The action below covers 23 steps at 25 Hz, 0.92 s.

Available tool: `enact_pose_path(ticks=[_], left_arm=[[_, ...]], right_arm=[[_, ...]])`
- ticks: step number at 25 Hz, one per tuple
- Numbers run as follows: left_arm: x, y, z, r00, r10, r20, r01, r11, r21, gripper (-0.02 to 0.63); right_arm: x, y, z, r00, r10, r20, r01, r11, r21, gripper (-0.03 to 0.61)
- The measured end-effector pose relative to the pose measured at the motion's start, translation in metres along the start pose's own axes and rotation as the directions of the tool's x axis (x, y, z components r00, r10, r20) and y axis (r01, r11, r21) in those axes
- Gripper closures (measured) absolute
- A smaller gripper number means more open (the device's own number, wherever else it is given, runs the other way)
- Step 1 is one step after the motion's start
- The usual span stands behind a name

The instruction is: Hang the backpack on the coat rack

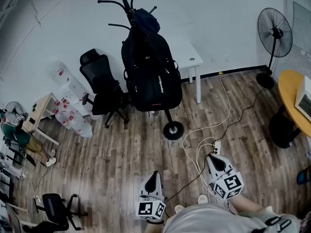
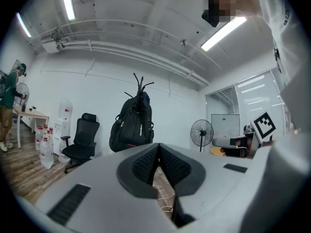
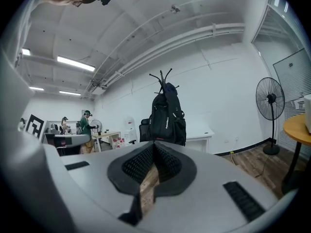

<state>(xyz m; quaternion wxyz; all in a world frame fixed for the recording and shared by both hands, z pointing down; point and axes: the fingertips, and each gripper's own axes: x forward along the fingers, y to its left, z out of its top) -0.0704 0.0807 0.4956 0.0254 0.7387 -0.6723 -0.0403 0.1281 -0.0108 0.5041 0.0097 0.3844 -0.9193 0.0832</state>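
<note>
A black backpack point(image 1: 150, 72) hangs on the black coat rack point(image 1: 127, 6) by the far wall, reaching down to the rack's wheeled base point(image 1: 173, 130). In the left gripper view the backpack point(image 2: 132, 126) hangs well ahead under the rack point(image 2: 140, 84); in the right gripper view the backpack point(image 3: 166, 115) and rack point(image 3: 163, 77) are likewise far off. My left gripper point(image 1: 154, 175) and right gripper point(image 1: 214, 160) are low in the head view, close to my body, both shut and holding nothing, a good way short of the rack.
A black office chair point(image 1: 101, 84) stands left of the rack, a white table point(image 1: 192, 59) right of it. White cables and a power strip point(image 1: 216, 147) lie on the wood floor near my right gripper. A standing fan point(image 1: 274, 35) and a round yellow table point(image 1: 291, 98) are at the right.
</note>
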Motion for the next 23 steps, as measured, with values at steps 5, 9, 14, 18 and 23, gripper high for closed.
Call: enact_pose_path(ticks=[5,9,14,18,23], left_arm=[[-0.012,0.015,-0.003,1.0,0.011,0.015,-0.011,1.0,-0.019,0.606],[-0.017,0.024,-0.005,1.0,0.011,0.014,-0.01,0.999,-0.034,0.606],[-0.017,0.038,0.001,0.999,0.028,0.019,-0.027,0.999,-0.035,0.606],[-0.019,0.043,0.0,0.999,0.031,0.024,-0.03,0.999,-0.035,0.606],[-0.019,0.048,0.002,0.999,0.045,0.022,-0.044,0.998,-0.043,0.606]], right_arm=[[0.011,0.01,0.015,1.0,-0.005,0.022,0.006,0.999,-0.043,0.565],[0.014,0.011,0.017,0.999,-0.028,0.029,0.029,0.998,-0.051,0.565],[0.022,0.02,0.018,1.0,-0.018,0.018,0.02,0.998,-0.068,0.565],[0.026,0.026,0.014,1.0,-0.007,0.01,0.008,0.998,-0.068,0.565],[0.032,0.032,0.01,1.0,0.009,-0.001,-0.009,0.996,-0.084,0.565]])
